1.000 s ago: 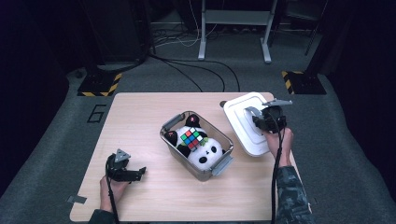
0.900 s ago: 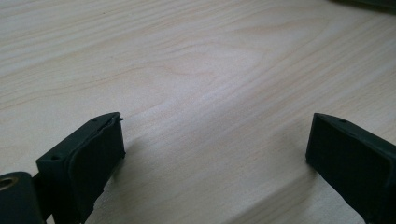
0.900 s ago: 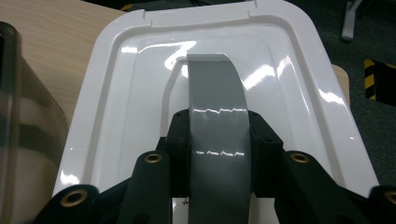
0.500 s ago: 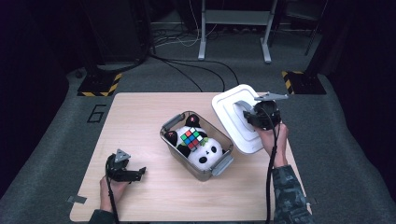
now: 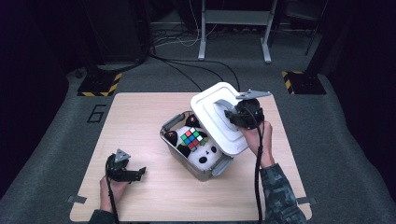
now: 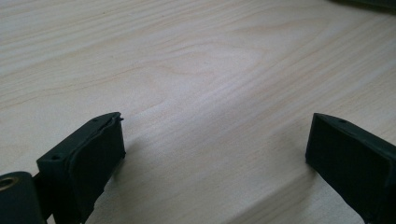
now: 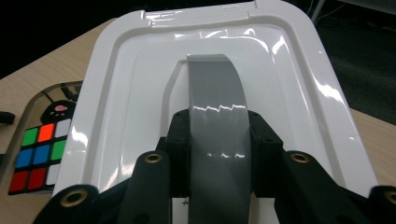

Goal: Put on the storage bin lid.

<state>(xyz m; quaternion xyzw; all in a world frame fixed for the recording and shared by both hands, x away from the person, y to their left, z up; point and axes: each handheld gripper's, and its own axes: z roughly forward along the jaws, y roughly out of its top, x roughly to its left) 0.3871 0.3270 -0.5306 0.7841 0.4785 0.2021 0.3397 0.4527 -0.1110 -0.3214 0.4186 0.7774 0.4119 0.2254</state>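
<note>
While my right fingers clench the grey arched handle of the white rectangular plastic lid, the lid hangs tilted beyond them, its near edge over the clear plastic storage box. Just past that edge, inside the box, lie a multicoloured puzzle cube and a black-and-white plush panda. My left fingers rest released on the pale wooden table, well apart from the box.

- Lid: glossy white, grey handle.
- Cube: red, orange, green, blue, white squares.
- Plush panda: white, black patches.
- Table: pale wood grain.
- Gripper jaws: black.
</note>
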